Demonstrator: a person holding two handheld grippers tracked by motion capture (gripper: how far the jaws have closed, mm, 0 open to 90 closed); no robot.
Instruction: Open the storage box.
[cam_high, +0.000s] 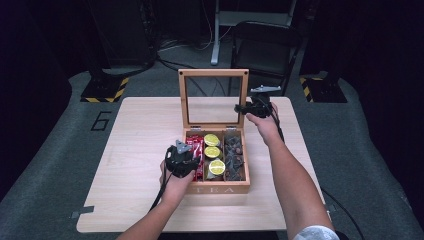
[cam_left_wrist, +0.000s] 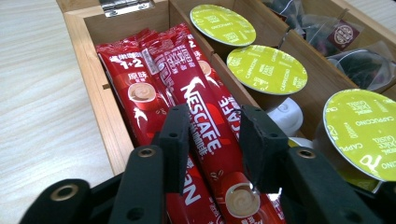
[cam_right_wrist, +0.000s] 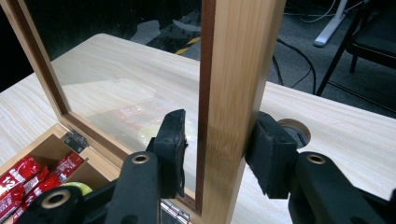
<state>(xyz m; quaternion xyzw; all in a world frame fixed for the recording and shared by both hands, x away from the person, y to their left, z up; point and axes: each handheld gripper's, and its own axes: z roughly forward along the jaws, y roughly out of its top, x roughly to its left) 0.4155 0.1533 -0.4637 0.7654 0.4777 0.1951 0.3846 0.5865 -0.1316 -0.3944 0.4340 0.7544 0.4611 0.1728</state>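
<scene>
A red Nescafé stick lies atop the other sachets in the left compartment of the wooden tea box, between the left gripper's jaws, which straddle it without yet pinching. The right gripper clamps the upright glass lid's right frame. Green capsules sit in the middle compartment.

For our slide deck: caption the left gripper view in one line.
Left gripper fingers straddle a red Nescafé stick in the wooden tea box.
</scene>
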